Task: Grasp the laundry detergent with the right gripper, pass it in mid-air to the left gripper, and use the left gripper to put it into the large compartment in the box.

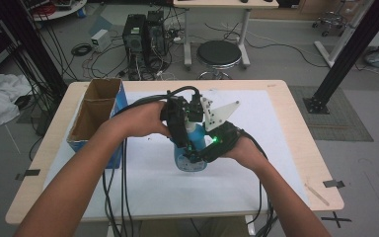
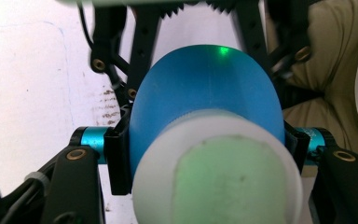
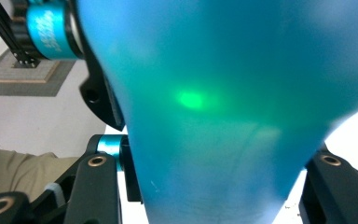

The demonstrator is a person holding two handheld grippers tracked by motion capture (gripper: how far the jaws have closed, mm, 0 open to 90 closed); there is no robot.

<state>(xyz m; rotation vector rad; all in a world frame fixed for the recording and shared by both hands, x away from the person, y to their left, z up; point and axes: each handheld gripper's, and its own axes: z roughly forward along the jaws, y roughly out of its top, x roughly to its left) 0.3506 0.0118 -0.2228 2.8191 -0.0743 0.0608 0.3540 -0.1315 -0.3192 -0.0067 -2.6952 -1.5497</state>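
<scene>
Bottle [image 1: 190, 153], blue with a white cap, stands mid-worktop [image 1: 296, 148] between both hands. Left claw [image 1: 180, 129] is clamped tight on its upper part; right claw [image 1: 208, 150] sits around the body, grip uncertain. Likely uncapping: next needs a steady twist. Hands hide the neck.

No readable txt, brand or no. anywhere. Blue bottle [image 1: 190, 159], centre of high view, has a pale label patch, too blurred to read. Teal jaw sleeve [image 3: 50, 28], upper left of right gripper view, carries faint print, illegible. Cardboard box [image 1: 94, 113], left-centre, blank.
</scene>
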